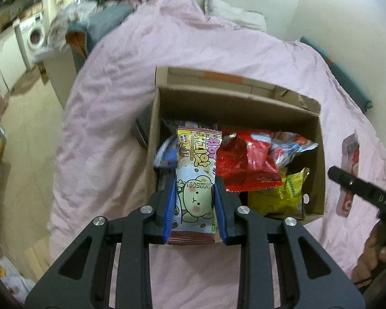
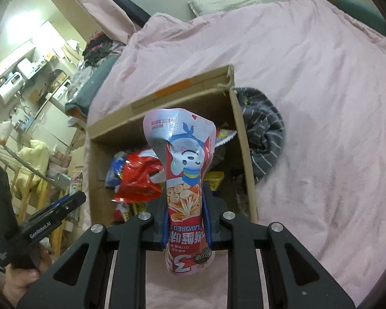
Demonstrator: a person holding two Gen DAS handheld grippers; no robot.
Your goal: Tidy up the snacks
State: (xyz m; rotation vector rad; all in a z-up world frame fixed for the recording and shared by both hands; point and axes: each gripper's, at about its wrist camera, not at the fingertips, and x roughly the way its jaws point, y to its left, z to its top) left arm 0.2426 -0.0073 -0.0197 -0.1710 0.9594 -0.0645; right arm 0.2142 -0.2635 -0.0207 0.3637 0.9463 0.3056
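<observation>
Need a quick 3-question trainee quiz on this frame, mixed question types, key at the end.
1. True or false: the left gripper is shut on a bear-print snack packet.
2. What does the right gripper hold? A) yellow packet B) red-and-white snack pouch C) striped cloth
3. Where does the cardboard box stand?

Key
1. True: the blue pads clamp the packet's sides.
2. B: the red-and-white snack pouch stands pinched between the jaws.
3. On the pink bedcover, open, with a red bag and yellow packet inside.
</observation>
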